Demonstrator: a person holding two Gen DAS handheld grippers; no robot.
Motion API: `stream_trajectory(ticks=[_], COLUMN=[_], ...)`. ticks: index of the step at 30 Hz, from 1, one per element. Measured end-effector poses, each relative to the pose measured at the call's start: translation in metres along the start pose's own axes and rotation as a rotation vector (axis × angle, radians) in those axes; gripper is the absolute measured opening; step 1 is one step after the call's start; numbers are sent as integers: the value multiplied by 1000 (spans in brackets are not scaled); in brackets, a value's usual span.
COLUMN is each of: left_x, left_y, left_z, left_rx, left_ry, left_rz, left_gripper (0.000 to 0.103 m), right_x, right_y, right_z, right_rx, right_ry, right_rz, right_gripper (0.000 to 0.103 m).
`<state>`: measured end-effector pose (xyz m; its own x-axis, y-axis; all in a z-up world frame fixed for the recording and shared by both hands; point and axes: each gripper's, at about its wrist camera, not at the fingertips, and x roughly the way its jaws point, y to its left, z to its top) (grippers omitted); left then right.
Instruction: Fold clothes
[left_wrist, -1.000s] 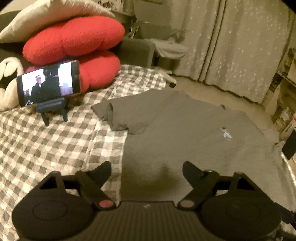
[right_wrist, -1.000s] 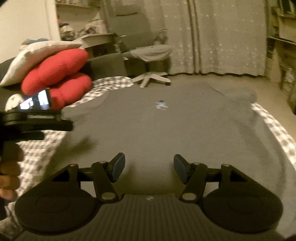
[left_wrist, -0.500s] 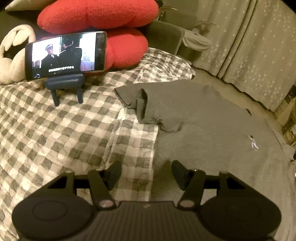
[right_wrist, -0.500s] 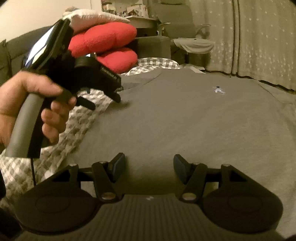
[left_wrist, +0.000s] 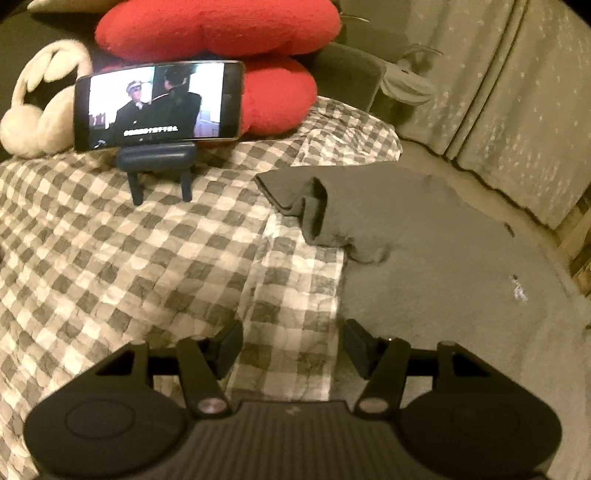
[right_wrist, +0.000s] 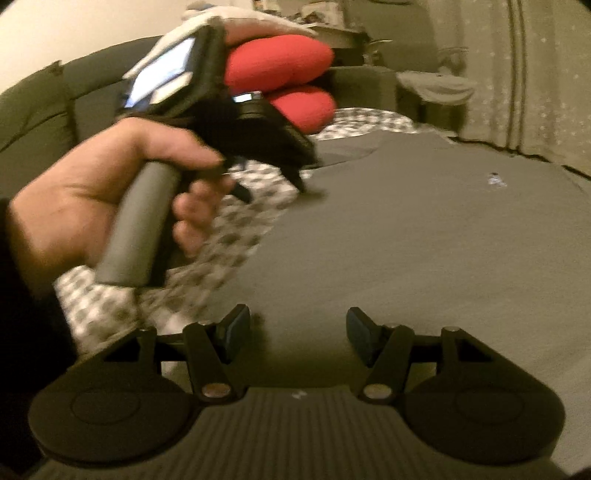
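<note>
Your grey shirt (left_wrist: 443, 258) lies spread flat on the bed (left_wrist: 110, 258), its near sleeve (left_wrist: 310, 206) bunched and doubled over toward the checked cover. That flat spread is probably so you can take an edge and fold it across.

Your left tongs (left_wrist: 291, 343) hang released over the shirt's side edge, one finger above the cover and the other above grey cloth, nothing between them. This looks like lining up to pinch that edge. Your right tongs (right_wrist: 297, 332) are likewise released, empty, over the shirt's body, well inside its edge.

In the right view your left hand (right_wrist: 92, 199) grips its handle, blurred, and blocks much of the bed's left side. A phone (left_wrist: 159, 105) on a stand plays beside the red cushions (left_wrist: 221, 33), clear of the working area.

The shirt's far hem and right sleeve run out of frame or lose themselves in the dim light; whether either tong touches cloth, you cannot tell.
</note>
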<state>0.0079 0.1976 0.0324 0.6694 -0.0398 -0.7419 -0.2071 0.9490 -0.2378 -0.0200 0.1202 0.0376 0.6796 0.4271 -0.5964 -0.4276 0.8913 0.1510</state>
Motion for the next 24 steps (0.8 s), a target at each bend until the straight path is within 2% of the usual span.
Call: stream_trajectory(ticks=[4,8,10,12,13,16,17,19,20,24], left_x=[-17,-41,-40,-35,-33,-30,-29,-28,-28,-31], left_y=[13,22,25,28,29,28,27,25,25,30], left_z=[3,-2,-2,-2,-2,-2,-2,-3,-3,0], left_rx=[-48,-29,-24,-35,-38,-30,-24,-17,-16,-43], left_ry=[-26,-81,-80,-57,-49,-45,-43,-39,-40,-52], left_rz=[-19,-44,-33,-10,-7,-10,-10,-4,0,-2], left_gripper=[61,61,61,61,61,61,61,61,61,63], right_x=[-10,-9,-9,-10,-8,-2,1,8,10,1], right_y=[11,19,23,30,34,48,52,57,58,45], right_z=[-6,-13,-16,-18,-17,-16,-18,-21,-23,-20], right_rx=[-11,-24,-29,-44,-56,-124,-150,-191,-203,-158], right_ry=[2,23,32,33,36,45,58,76,77,45], right_rz=[50,87,108,138,152,172,151,109,93,120], right_gripper=[62,62,62,54,46,33,17,2,1,1])
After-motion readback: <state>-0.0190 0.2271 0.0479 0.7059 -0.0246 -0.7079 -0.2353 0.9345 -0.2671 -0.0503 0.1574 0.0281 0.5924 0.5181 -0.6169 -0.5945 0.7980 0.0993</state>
